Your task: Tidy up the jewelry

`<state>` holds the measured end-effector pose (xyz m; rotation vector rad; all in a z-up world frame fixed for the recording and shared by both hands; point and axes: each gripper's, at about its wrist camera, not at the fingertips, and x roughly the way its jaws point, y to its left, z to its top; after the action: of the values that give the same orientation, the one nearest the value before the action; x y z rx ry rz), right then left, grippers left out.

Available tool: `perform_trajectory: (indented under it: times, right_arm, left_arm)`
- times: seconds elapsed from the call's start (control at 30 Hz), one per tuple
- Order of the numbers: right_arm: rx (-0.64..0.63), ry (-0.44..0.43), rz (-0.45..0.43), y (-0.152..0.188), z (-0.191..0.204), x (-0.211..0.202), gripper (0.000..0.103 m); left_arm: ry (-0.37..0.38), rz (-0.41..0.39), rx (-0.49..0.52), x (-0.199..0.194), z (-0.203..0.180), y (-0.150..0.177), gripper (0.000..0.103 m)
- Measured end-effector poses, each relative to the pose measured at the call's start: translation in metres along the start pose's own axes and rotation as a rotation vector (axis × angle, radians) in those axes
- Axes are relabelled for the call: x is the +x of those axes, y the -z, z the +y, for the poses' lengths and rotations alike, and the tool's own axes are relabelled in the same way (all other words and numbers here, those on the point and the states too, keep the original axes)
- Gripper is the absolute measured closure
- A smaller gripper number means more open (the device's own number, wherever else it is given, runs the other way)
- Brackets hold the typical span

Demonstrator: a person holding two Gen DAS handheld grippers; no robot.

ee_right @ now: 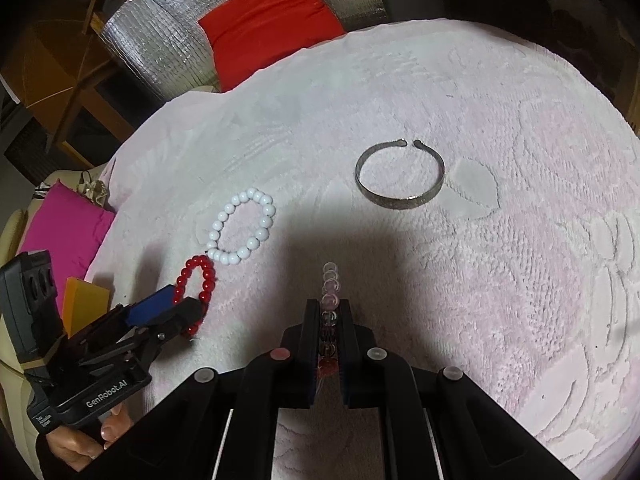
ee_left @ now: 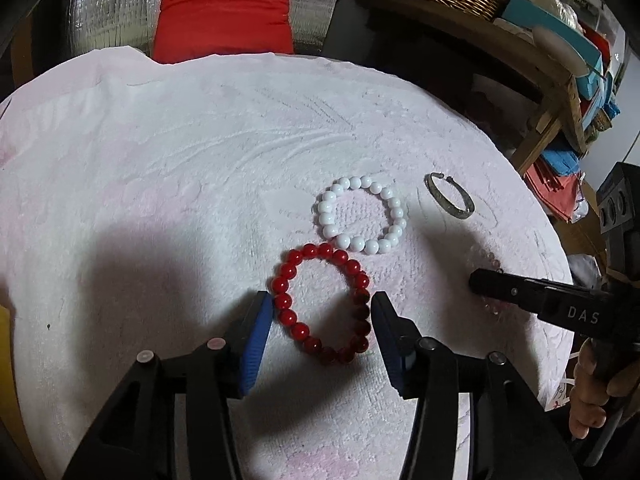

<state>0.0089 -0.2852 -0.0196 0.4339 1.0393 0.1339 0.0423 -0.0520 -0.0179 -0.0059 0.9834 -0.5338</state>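
Looking at how things lie, I'd say this is maybe halfway at best. Three pieces sit flat on the pink towel [ee_right: 500,240]: the white bead bracelet [ee_left: 361,215] in the middle, the silver cuff bangle [ee_right: 400,174] off to its right and a bit apart, and the red bead bracelet [ee_left: 322,304] just below the white one, nearly touching it. That reads like a loose row being built, though there's no tray or box anywhere in view, so where stuff is "supposed" to end up is my guess. The left gripper [ee_left: 320,312] has its jaws spread wide with the red bracelet lying between them, one blue pad right beside the beads on the left side, so not pinching anything. The right gripper [ee_right: 329,320] is clamped tight on a clear pinkish bead bracelet [ee_right: 331,288], holding it edge-on so the loop sticks out forward past the fingertips, low over the towel between the red one and the bangle. So what's left, as far as I can tell: that clear bracelet needs setting down flat somewhere, probably in line with the others, and the red one may want nudging off the white one.
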Motion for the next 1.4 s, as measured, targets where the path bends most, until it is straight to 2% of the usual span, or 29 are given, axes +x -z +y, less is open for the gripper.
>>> perform_trajectory:
  times: [0.13, 0.37, 0.47, 0.57, 0.63, 0.67, 0.97, 1.4]
  right_arm:
    - [0.001, 0.001, 0.0, 0.002, -0.002, -0.002, 0.094]
    - [0.006, -0.003, 0.005, 0.001, -0.002, -0.002, 0.094]
    - [0.006, -0.005, 0.007, 0.001, -0.002, -0.002, 0.094]
    - [0.005, -0.002, 0.006, 0.001, -0.002, -0.002, 0.094]
    - [0.004, -0.001, 0.006, 0.001, -0.002, -0.002, 0.094]
    - [0.004, -0.001, 0.004, 0.001, -0.002, -0.003, 0.094]
    - [-0.005, -0.012, -0.028, 0.002, 0.004, -0.012, 0.094]
    - [-0.038, -0.041, -0.047, 0.008, 0.027, -0.022, 0.094]
  left_arm:
    - [0.018, 0.006, 0.007, 0.0, -0.005, 0.0, 0.039]
    - [-0.013, 0.001, 0.058, 0.004, -0.011, 0.004, 0.041]
    - [-0.057, -0.008, 0.085, 0.005, -0.011, 0.004, 0.062]
    - [-0.054, -0.014, 0.07, 0.004, -0.006, 0.004, 0.084]
    - [-0.046, -0.016, 0.054, 0.003, -0.004, 0.003, 0.086]
    - [-0.048, -0.02, 0.053, 0.001, -0.004, 0.003, 0.093]
    - [-0.052, -0.071, 0.028, -0.022, -0.004, 0.004, 0.093]
    - [-0.153, -0.201, 0.037, -0.079, -0.013, 0.015, 0.093]
